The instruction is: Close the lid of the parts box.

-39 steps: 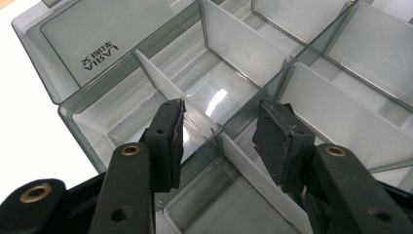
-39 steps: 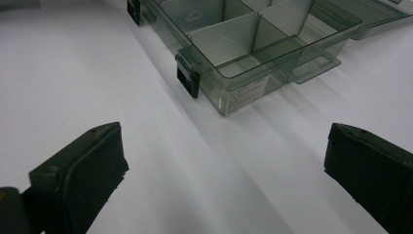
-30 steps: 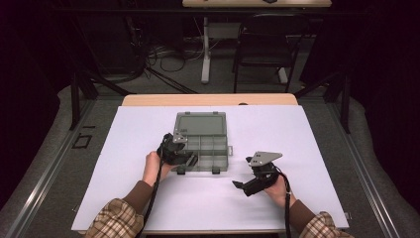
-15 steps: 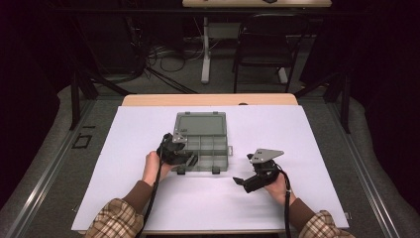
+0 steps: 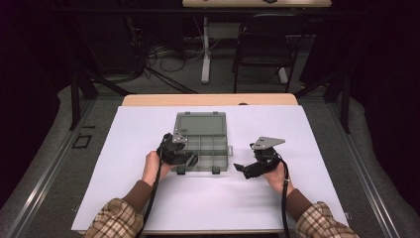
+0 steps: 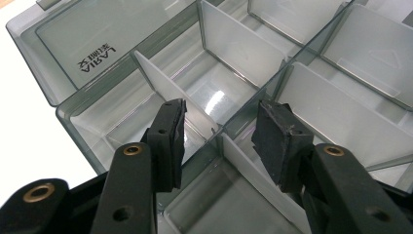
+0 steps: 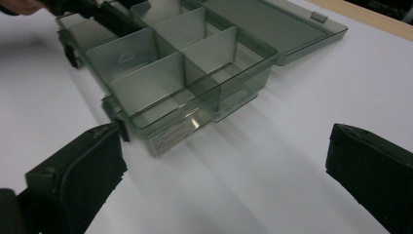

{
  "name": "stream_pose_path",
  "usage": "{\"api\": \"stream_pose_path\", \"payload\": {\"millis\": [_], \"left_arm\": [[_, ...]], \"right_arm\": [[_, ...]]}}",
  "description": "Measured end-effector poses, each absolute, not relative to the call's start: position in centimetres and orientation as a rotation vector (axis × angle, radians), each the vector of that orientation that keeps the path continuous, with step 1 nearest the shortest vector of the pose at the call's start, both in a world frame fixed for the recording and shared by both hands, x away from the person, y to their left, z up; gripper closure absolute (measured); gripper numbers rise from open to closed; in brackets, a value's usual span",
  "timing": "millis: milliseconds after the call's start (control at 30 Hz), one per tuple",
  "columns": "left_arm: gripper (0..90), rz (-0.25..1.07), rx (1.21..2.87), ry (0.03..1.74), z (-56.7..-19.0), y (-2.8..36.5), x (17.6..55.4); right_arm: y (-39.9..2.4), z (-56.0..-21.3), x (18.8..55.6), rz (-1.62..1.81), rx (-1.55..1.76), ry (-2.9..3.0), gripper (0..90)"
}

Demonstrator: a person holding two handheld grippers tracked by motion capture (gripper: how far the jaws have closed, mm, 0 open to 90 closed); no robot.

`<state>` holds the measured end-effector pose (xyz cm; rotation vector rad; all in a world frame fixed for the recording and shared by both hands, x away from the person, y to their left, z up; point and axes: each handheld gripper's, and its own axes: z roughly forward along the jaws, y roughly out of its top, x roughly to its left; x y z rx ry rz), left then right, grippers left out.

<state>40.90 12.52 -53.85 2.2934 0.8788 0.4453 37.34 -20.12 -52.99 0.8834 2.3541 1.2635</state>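
The left gripper point(image 6: 219, 134) reached over an open, smoky-grey translucent plastic organiser box point(image 6: 63, 114) resting on a white table surface point(image 6: 24, 112). Its two black jaws stood partly apart, with nothing pressed between the worn pads point(image 6: 272, 131). Below the gap, a thin white plastic divider point(image 6: 168, 90) ran at a slant towards a crossing of compartment walls, and a second white divider point(image 6: 253, 170) continued from that crossing towards the camera. The left jaw hung over one compartment, the right jaw over the neighbouring one. The hinged clear lid point(image 6: 92, 29) lay folded back flat at the upper left, its moulded lettering upside down.
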Motion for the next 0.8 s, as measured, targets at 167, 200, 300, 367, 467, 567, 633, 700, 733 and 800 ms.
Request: {"api": "stream_pose_path", "payload": {"millis": [167,200,300,367,467,567,633,700,733,800], "left_arm": [[54.4,0.445,2.293,0.878,-53.9,12.5,40.9],[54.4,0.445,2.294,0.877,-53.8,12.5,40.9],[54.4,0.442,2.291,0.879,-53.9,12.5,40.9],[54.5,0.444,2.293,0.876,-53.9,12.5,40.9],[54.4,0.445,2.292,0.877,-53.9,12.5,40.9],[54.4,0.441,2.291,0.879,-53.9,12.5,40.9],[54.4,0.44,2.29,0.88,-53.9,12.5,40.9],[54.5,0.442,2.29,0.879,-53.9,12.5,40.9],[54.5,0.442,2.29,0.879,-53.9,12.5,40.9],[54.5,0.442,2.29,0.879,-53.9,12.5,40.9]], "right_arm": [[-20.0,-53.0,39.7,1.244,0.935,2.35,0.0],[-20.0,-53.1,40.2,1.239,0.951,2.354,0.0],[-19.9,-53.1,41.7,1.224,0.964,2.357,0.0],[-19.7,-53.0,42.3,1.216,0.971,2.354,0.0],[-19.5,-53.0,43.4,1.208,0.993,2.348,0.0],[-19.3,-53.0,44.5,1.188,1.013,2.348,1.3],[-19.1,-53.0,45.1,1.168,1.023,2.345,5.5],[-18.8,-53.0,45.8,1.148,1.03,2.345,14.9],[-18.7,-53.0,46.1,1.126,1.036,2.347,22.8],[-18.3,-53.0,46.7,1.091,1.054,2.334,34.1]]}}
